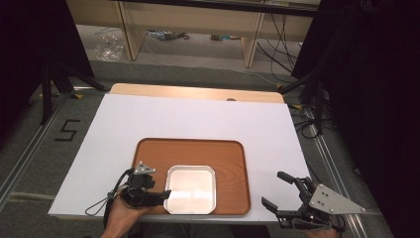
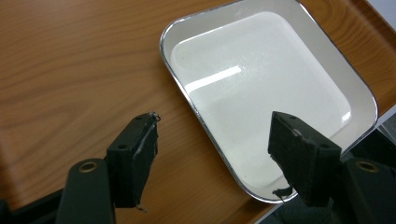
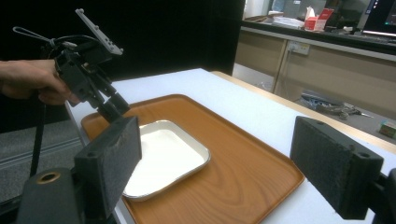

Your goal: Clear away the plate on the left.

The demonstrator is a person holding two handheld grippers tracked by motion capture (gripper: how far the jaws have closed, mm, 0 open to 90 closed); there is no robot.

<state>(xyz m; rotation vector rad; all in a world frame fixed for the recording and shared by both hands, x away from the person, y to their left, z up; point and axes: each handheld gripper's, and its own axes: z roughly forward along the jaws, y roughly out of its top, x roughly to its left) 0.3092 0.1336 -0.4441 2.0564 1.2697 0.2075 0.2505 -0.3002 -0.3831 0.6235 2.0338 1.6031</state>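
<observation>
Surface: a white-covered table [image 1: 198,116] on a grey floor; black curtains at both sides; pale wooden furniture beyond the far edge.
Left tongs [image 1: 167,194]: at the near left edge of the table, held in a hand [image 1: 121,215]; jaws parted and gripping nothing; in the left gripper view they straddle the near left rim of the metal tray without pressing on it.
Right tongs [image 1: 278,188]: near right corner of the table, well apart from the wooden tray; jaws spread wide, nothing between them.
Metal tray [image 1: 191,189]: shallow, square with rounded corners, lying flat in the near middle of the wooden tray.
Wooden tray [image 1: 230,158]: brown, rounded rectangle, on the near half of the table.
</observation>
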